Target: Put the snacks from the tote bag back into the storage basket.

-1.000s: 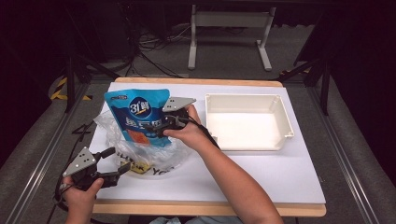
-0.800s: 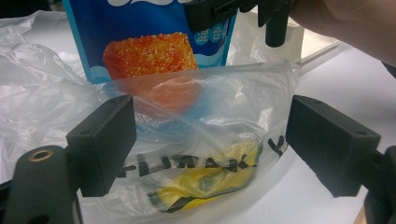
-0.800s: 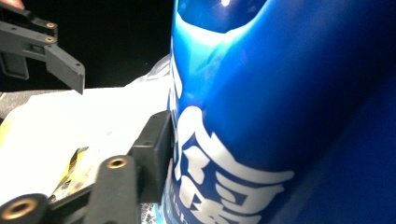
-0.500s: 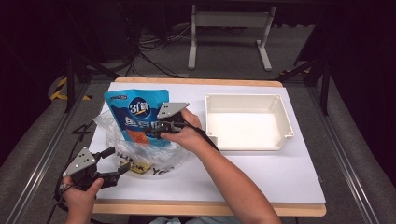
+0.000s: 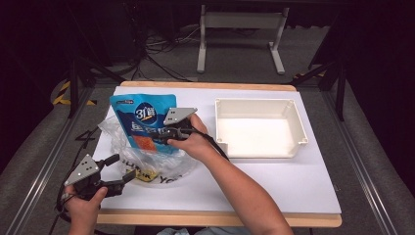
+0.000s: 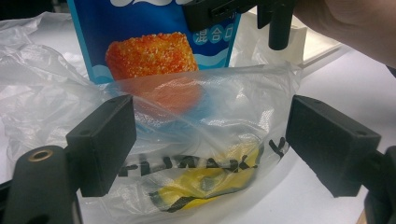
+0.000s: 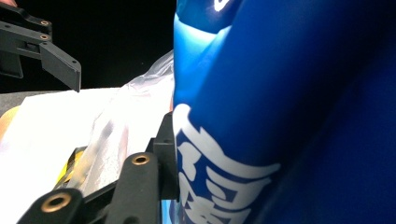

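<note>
On the left half of the white table [image 5: 274, 176], a glossy blue snack pouch with white lettering and a picture of an orange crumbed square [image 5: 144, 122] stands upright with its lower end inside a crumpled clear plastic bag with black lettering [image 5: 151, 164]. The right gripper [image 5: 164, 133] meets the pouch from the pouch's right edge, about mid-height; its jaws have just been closing with the pouch between them, and the right gripper view shows one black jaw pressed flat against the blue film, so they are clamped on the pouch. The left gripper [image 5: 120, 171] sits at the near left corner of the table, jaws pointing at the bag's near edge. In the left gripper view its two black pads [image 6: 105, 140] stand apart, with the bag film bulging between them; whether either pad touches the film cannot be told. A yellow item with black markings [image 6: 210, 186] lies inside the bag near that edge. To the right of the pouch, well apart from the bag, sits a shallow white rectangular plastic tray [image 5: 298, 125].
</note>
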